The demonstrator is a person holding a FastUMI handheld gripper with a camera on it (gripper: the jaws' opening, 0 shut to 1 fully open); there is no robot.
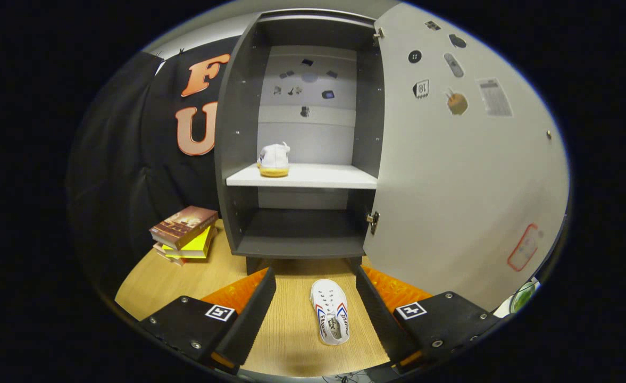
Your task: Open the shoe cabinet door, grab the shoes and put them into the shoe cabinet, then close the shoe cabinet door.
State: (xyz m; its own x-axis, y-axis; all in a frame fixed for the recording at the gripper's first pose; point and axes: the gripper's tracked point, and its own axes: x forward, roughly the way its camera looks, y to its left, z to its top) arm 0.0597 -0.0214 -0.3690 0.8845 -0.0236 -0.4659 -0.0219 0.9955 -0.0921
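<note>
From low over the wooden floor (148, 282), the gripper view faces the open shoe cabinet (302, 138) nearby.

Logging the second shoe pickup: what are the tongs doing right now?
Tongs: open, holding nothing; shoe lies on the floor between the fingers, untouched.

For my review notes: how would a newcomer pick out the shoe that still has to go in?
Start at the open shoe cabinet. On the wooden floor before it, between the open gripper fingers, lies a white shoe with red-and-blue stripes. The other shoe sits on the shelf.

The shoe (330, 318) on the floor carries printed lettering on its insole, too small to read.
</note>
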